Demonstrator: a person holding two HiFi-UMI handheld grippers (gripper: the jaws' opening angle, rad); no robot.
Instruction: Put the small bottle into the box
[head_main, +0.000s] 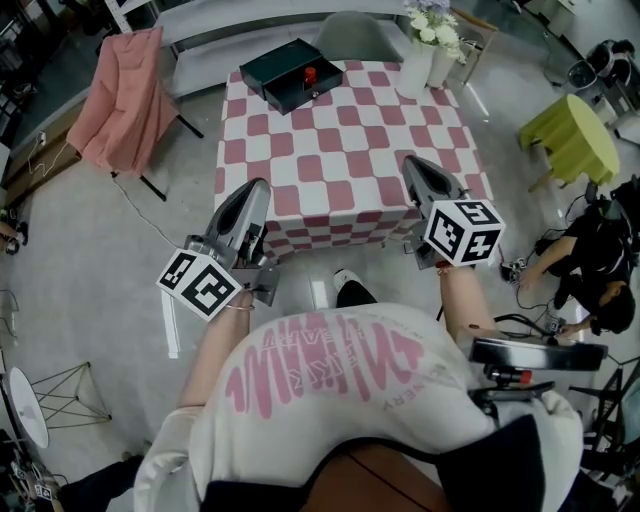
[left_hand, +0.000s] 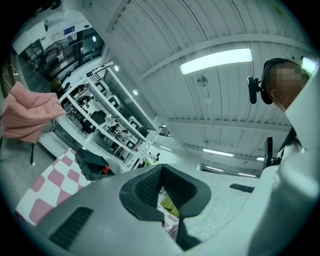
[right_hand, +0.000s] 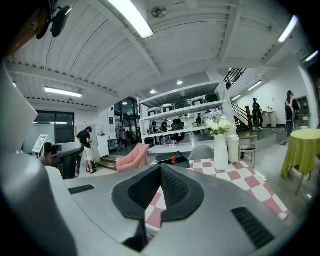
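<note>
A table with a pink-and-white checked cloth (head_main: 340, 160) stands in front of me. At its far edge lies a dark box (head_main: 290, 75), also in the left gripper view (left_hand: 92, 165) and the right gripper view (right_hand: 172, 159). A small red bottle (head_main: 310, 75) (left_hand: 104, 170) (right_hand: 173, 160) stands at the box; whether it is inside I cannot tell. My left gripper (head_main: 262, 185) hovers at the table's near left edge, shut and empty. My right gripper (head_main: 410, 160) hangs over the near right part of the cloth, shut with nothing in it. Both are far from the box.
A white vase of flowers (head_main: 420, 55) and a white cylinder (head_main: 443, 62) stand at the table's far right corner. A grey chair (head_main: 355, 35) is behind the table. A pink cloth drapes a chair (head_main: 125, 95) at left; a yellow-green round table (head_main: 580, 135) and a crouching person (head_main: 590, 260) are at right.
</note>
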